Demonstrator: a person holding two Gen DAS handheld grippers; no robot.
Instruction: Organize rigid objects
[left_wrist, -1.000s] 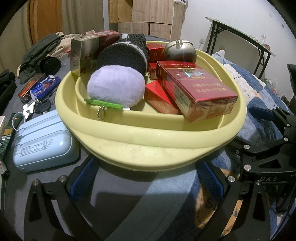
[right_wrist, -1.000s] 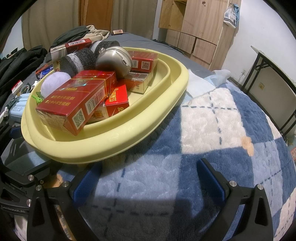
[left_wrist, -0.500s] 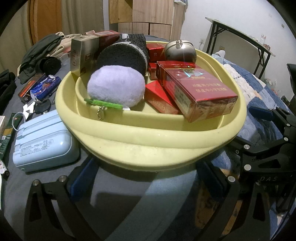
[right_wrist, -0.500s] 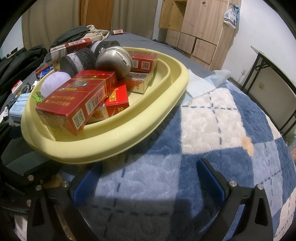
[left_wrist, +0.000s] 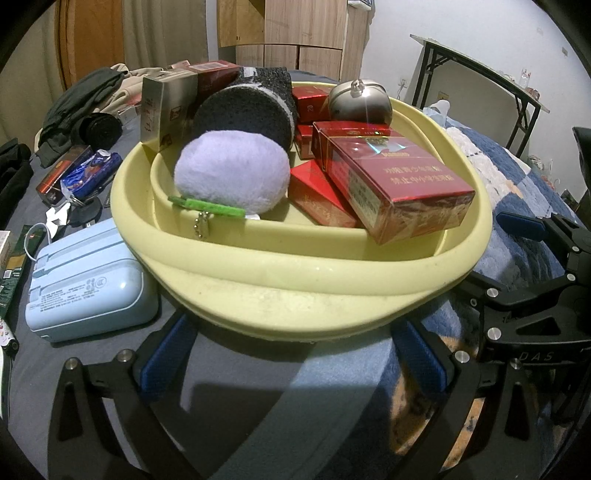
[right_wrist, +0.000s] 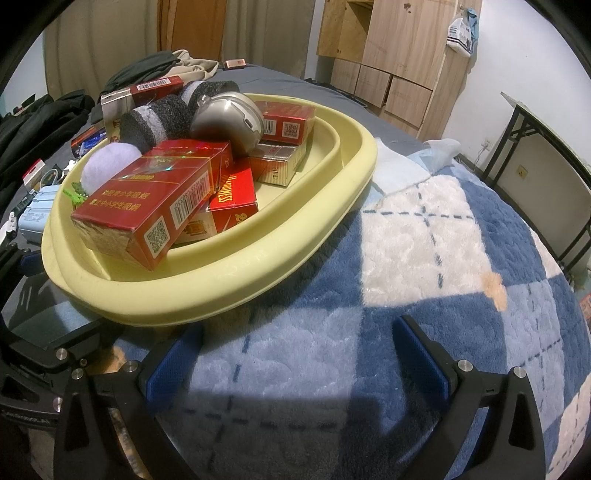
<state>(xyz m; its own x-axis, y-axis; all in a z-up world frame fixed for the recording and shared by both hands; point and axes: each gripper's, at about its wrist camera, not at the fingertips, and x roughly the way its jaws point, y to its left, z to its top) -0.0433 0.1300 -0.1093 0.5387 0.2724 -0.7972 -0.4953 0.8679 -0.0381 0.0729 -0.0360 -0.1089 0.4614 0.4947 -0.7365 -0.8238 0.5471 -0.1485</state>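
Nothing has really shifted since a moment ago: the basin (left_wrist: 303, 295) sits on the bed where it was, piled with red packs (left_wrist: 391, 184), a plush ball (left_wrist: 231, 170), a rolled sock (left_wrist: 243, 114) and a metal ball (right_wrist: 227, 118). My left gripper (left_wrist: 291, 354) hovers spread wide and empty just below the rim; my right gripper (right_wrist: 295, 358) is also wide, over the blanket (right_wrist: 424, 236). Risk, I reckon: the top pack overhangs the rim, so a nudge could tip it out.
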